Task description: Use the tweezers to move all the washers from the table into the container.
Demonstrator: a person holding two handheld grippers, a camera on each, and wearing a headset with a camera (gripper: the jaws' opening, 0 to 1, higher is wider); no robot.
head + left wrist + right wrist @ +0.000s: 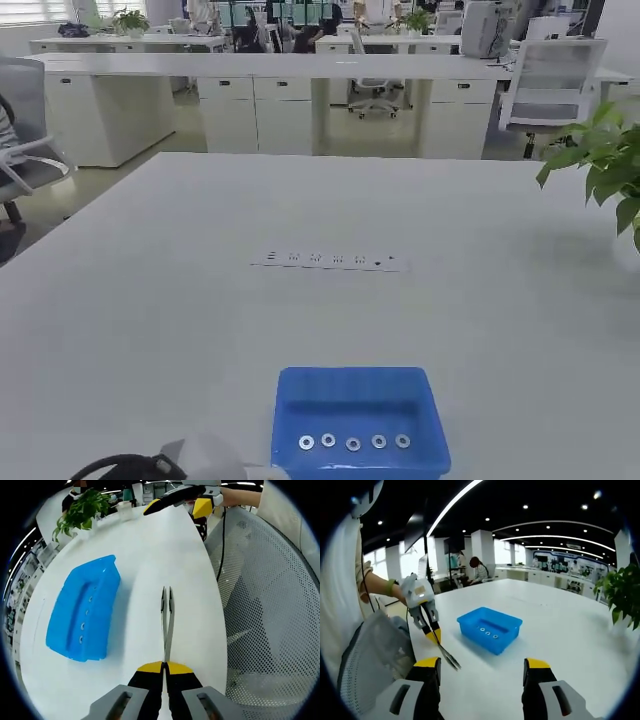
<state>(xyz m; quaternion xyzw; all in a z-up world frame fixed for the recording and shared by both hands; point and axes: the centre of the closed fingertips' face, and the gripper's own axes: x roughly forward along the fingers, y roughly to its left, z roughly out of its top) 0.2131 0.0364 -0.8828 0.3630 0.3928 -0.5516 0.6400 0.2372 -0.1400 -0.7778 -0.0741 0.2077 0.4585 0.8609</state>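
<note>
Judging from how things lie, the likeliest upset is to the container (300, 395). It sits close to the near edge of the bench (150, 320) with five washers (353, 442) in a row on its floor, and I can make out no washer on the bench top. A careless sweep of either tool against its wall could push it toward that edge or tip the washers back out.

A second risk is the tweezers (167, 625). They are thin and smooth and are held only at their butt end, so a slackened squeeze or a knock on the tips could let them swivel or drop. They hang above the bench near its side edge, beside a mesh chair (280, 630), so a drop might carry them off the bench altogether.

The left gripper (164, 667) has its jaws pressed together on the tweezers' butt. The two arms run forward almost touching, with nothing between the tips, and the tips lie beside the container, not over it.

The right gripper (482, 664) has its jaws spread wide, holding and touching nothing. It hovers above the bench, aimed toward the container.

A power strip (328, 261) lies mid-bench, well apart from the container.
</note>
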